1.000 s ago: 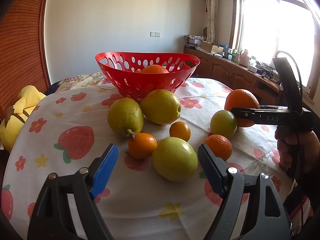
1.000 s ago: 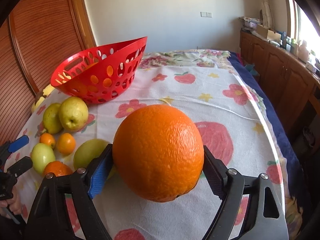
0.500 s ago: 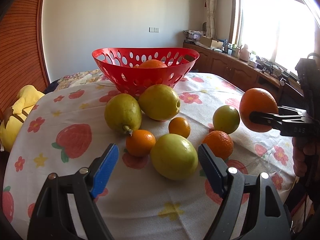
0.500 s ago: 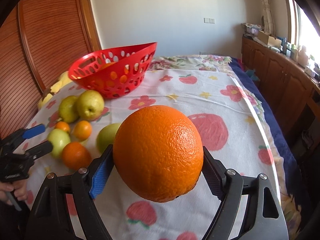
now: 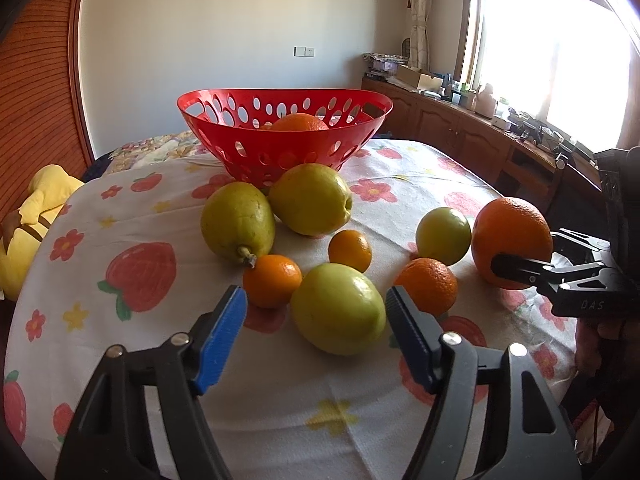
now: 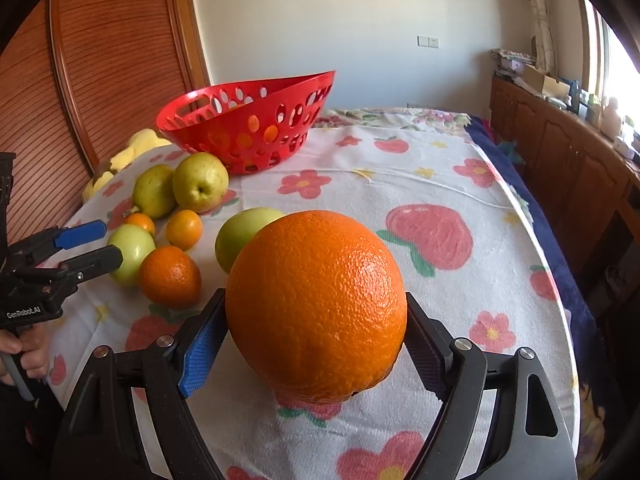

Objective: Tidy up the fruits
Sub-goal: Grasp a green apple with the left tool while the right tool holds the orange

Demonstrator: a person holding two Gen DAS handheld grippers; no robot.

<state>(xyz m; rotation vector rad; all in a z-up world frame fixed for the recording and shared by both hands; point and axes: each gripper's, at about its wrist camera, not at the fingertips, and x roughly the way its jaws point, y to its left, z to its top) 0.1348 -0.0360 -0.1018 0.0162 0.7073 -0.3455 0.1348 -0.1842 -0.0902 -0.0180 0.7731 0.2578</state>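
Note:
My left gripper (image 5: 315, 298) is low over the flowered tablecloth (image 5: 132, 344), its jaws closing around a green apple (image 5: 336, 308). The apple sits between the pads, and a gap shows on the blue-pad side. Around the apple lie two small oranges (image 5: 272, 280), a rough orange (image 5: 426, 285), another green apple (image 5: 443, 235), a pear (image 5: 237, 221) and a yellow-green apple (image 5: 310, 199). Behind them stands a red perforated basket (image 5: 240, 128) with one orange (image 5: 299, 122) inside. My right gripper (image 6: 316, 304) is shut on a large orange (image 6: 316, 300), held above the cloth to the right of the pile.
A yellow plush toy (image 5: 38, 208) lies at the table's left edge by a wooden slatted door (image 6: 100, 60). Low wooden cabinets (image 6: 560, 152) with clutter run under the window on the right. The cloth's right half (image 6: 440, 184) holds no fruit. A hand (image 6: 24, 356) holds the left gripper's handle.
My left gripper's jaws have narrowed toward the green apple. My right gripper has carried the large orange sideways and a little toward the fruit pile.

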